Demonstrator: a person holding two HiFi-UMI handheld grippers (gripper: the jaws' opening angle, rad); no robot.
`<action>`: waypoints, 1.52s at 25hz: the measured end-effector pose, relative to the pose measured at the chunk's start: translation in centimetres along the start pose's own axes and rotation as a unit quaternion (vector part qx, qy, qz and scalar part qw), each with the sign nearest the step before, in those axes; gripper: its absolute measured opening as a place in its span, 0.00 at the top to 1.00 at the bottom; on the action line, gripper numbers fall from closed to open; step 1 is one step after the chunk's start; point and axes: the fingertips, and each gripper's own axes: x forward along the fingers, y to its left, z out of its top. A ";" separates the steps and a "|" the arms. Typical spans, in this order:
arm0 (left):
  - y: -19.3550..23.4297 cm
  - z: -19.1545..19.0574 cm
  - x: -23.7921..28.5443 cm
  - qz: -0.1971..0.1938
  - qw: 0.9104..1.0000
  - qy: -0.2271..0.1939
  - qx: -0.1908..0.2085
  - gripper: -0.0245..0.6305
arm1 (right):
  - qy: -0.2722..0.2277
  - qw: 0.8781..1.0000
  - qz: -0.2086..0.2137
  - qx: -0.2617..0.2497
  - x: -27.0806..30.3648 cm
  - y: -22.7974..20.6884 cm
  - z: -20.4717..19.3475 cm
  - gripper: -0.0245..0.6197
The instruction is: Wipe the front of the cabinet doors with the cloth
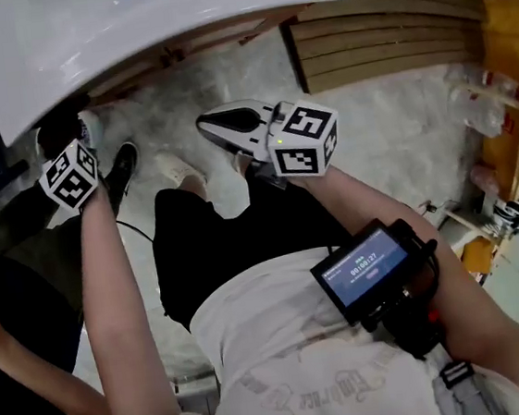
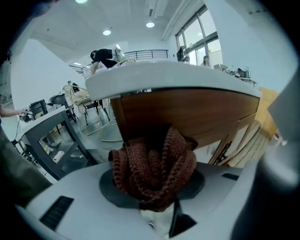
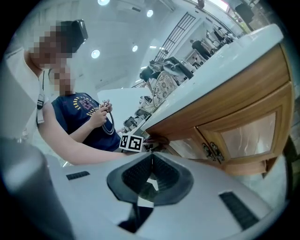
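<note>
Head view: I've got the left tongs tucked under the white bench edge, close up to the cabinet. The right tongs sit further out from it, over my lap, out of the way I'd guess.

Left gripper view: those tongs are clamped on the cloth, a chunky brown knit bunched into folds. It's right at the cabinet's wood front, ready to rub.

Right gripper view: tongs pinched together on nothing, pointing toward the glass-panelled doors.

floor: pale, speckled | on it: slatted wooden panel, black shoe, white shoe
</note>
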 end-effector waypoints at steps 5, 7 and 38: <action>-5.4 1.5 -2.3 -0.019 1.000 -0.016 0.005 0.73 | -0.035 0.999 0.006 0.015 -3.5 0.8 2.3 0.94; -6.0 2.6 -3.3 -0.032 0.999 -0.038 0.017 0.73 | -0.039 0.999 0.009 0.005 -3.5 1.7 3.1 0.94; -18.9 16.1 -29.5 -0.269 0.950 -0.159 -0.020 0.73 | -0.095 0.982 -0.048 -0.157 -14.7 9.8 15.3 0.94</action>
